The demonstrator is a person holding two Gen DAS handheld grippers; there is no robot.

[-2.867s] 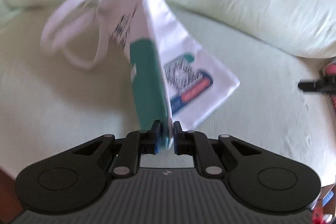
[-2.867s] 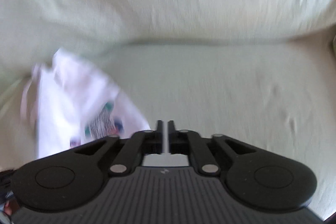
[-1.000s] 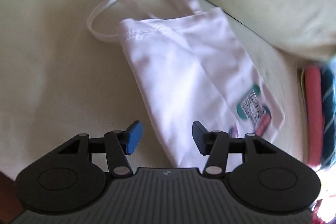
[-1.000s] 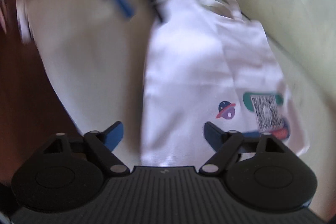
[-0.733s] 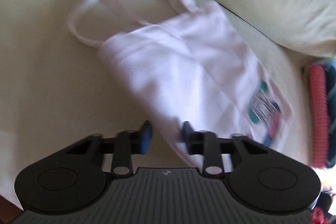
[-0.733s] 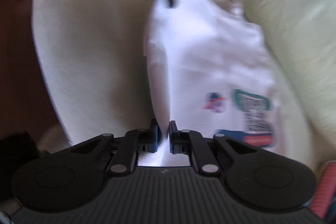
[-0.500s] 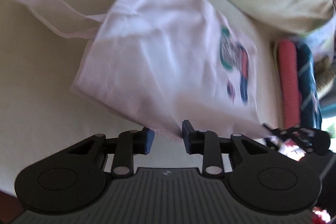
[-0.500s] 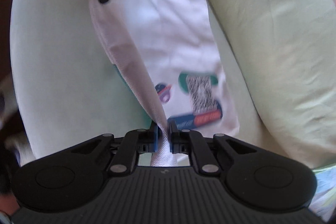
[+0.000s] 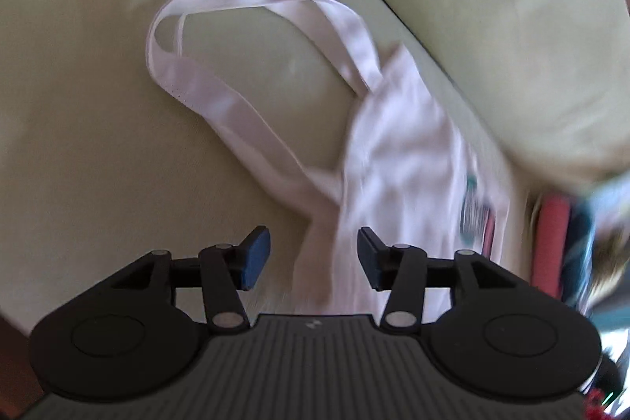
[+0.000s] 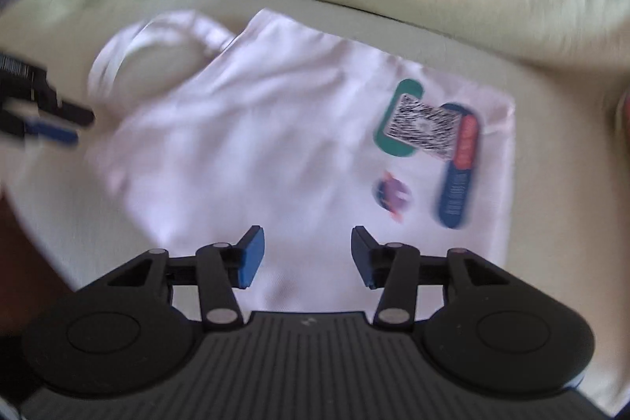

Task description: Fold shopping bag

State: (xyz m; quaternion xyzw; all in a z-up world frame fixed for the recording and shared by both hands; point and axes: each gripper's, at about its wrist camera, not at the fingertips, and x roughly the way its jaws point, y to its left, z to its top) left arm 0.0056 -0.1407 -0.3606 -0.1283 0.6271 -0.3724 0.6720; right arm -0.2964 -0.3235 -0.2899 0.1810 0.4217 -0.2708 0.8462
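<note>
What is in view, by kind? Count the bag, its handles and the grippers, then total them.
Shopping bag: 1
Bag handles: 2
Grippers: 2, the left gripper and the right gripper, both open
Total: 5

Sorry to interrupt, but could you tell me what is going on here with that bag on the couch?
A person with a handheld gripper in each hand is folding a white shopping bag on a pale green couch cushion. Right now the bag lies flat, printed side up, its handles spread on the cushion. The left gripper and the right gripper are both open above it, holding nothing.
</note>
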